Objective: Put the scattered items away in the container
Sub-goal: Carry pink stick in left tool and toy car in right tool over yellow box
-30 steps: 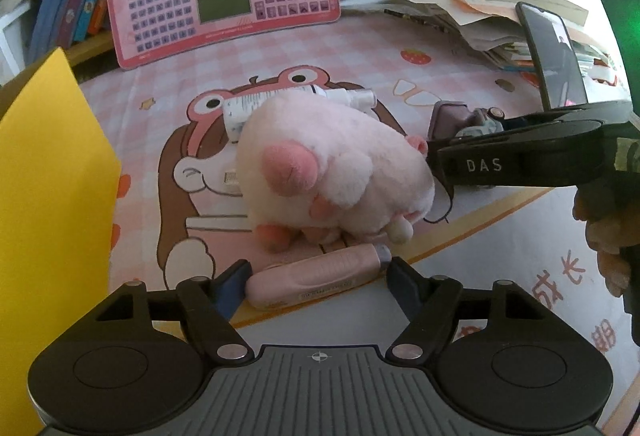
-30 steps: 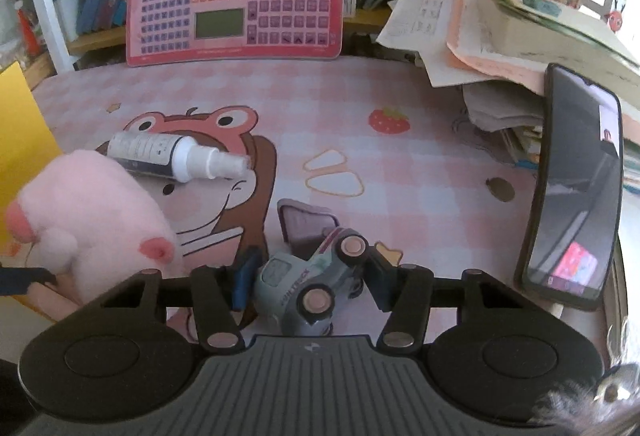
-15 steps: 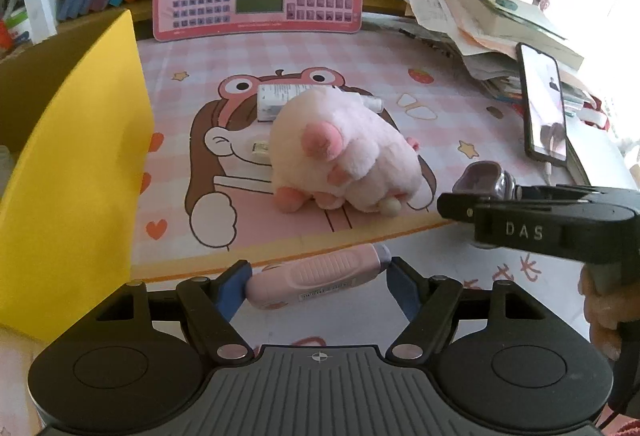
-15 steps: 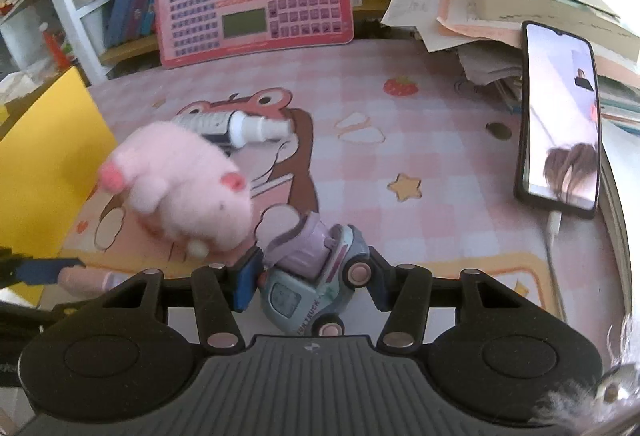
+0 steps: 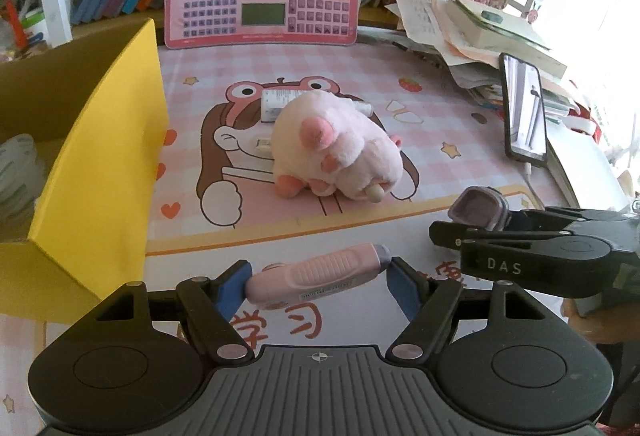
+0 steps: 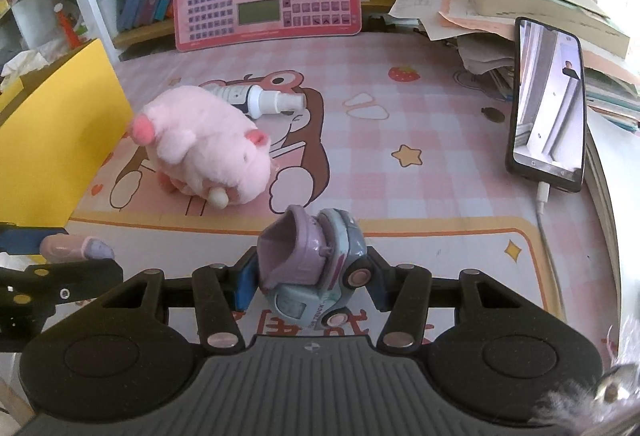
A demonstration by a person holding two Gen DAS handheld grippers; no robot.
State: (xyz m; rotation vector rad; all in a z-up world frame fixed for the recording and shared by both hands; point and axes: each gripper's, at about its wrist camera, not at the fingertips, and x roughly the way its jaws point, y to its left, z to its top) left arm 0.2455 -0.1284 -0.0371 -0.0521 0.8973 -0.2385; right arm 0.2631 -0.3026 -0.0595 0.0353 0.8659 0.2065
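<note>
While the left gripper [image 5: 318, 278] clamps the pink tube [image 5: 316, 274] end to end, the tube's long axis runs crosswise between the blue pads, tilted up toward two o'clock; in the left wrist view the yellow box [image 5: 108, 171] stands open at about ten o'clock, just beside this hand, its near wall between tube and cavity; I judge the coming carry must rise over that wall and swing left; the pink plush [image 5: 340, 151] lies on the mat at twelve o'clock, with the spray bottle [image 5: 276, 103] touching it behind; the right gripper [image 5: 448, 236] reaches in at three o'clock, well apart from the box.

Seen from the right wrist view, the right gripper [image 6: 310, 276] is closed on the toy truck [image 6: 312, 276], lilac hopper tipped toward eleven o'clock; the box lies far off at nine to ten o'clock, beyond the plush; the left hand is clearly the nearer to the box, so its tube probably goes in first.
</note>
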